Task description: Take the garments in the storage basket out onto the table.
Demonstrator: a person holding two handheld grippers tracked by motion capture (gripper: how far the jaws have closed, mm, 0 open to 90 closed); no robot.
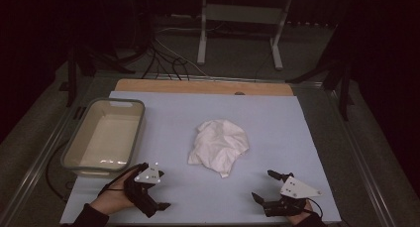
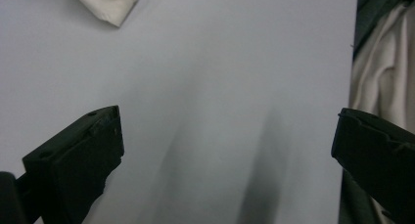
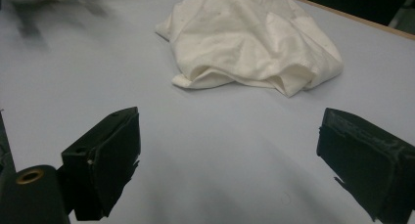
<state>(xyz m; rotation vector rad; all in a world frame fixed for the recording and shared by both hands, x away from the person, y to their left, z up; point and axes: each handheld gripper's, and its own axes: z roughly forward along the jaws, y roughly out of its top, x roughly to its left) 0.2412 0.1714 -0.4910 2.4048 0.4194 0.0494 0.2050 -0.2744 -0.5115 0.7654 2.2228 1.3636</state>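
A crumpled white cloth (image 1: 220, 145) lies in the middle of the pale blue mat (image 1: 277, 123). My left gripper (image 1: 162, 190) is open near the mat's front left and points right, with nothing between its jaws. In the left gripper view it (image 2: 227, 131) spans bare mat, with a corner of the cloth (image 2: 110, 1) at the top left. My right gripper (image 1: 264, 186) is open at the front right and aims at the cloth. In the right gripper view it (image 3: 228, 133) stands wide, a short way off the cloth (image 3: 249, 38).
A grey plastic bin (image 1: 79, 133), empty, stands on the mat's left side. A wooden strip (image 1: 203, 86) runs along the table's far edge. Cables and a metal stand (image 1: 242, 19) are on the floor behind. Pale fabric (image 2: 381, 77) hangs past the mat's front edge.
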